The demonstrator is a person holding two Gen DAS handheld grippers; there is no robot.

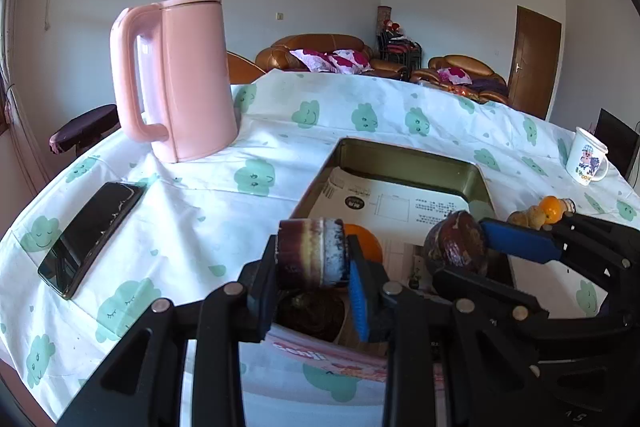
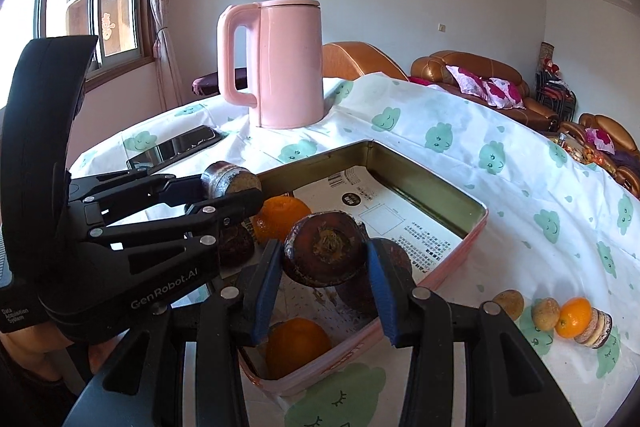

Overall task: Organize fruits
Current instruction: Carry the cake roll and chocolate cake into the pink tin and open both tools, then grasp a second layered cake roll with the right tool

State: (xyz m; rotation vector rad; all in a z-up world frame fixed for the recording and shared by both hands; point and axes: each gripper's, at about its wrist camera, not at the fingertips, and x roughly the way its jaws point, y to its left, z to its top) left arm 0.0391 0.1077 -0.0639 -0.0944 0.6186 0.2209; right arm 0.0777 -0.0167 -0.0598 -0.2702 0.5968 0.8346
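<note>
Here, 2 grippers gripping dark fruits above tin rim.

The table carries one pink kettle, one phone, one mug at three o'clock, one tin tray, three oranges — two in the tray, one outside — and two grippers each clamping one dark fruit.

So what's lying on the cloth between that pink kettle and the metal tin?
Nothing but bare cloud-print tablecloth separates the pink kettle from the tin; the right wrist view shows it best. The black phone lies off to the side.
</note>
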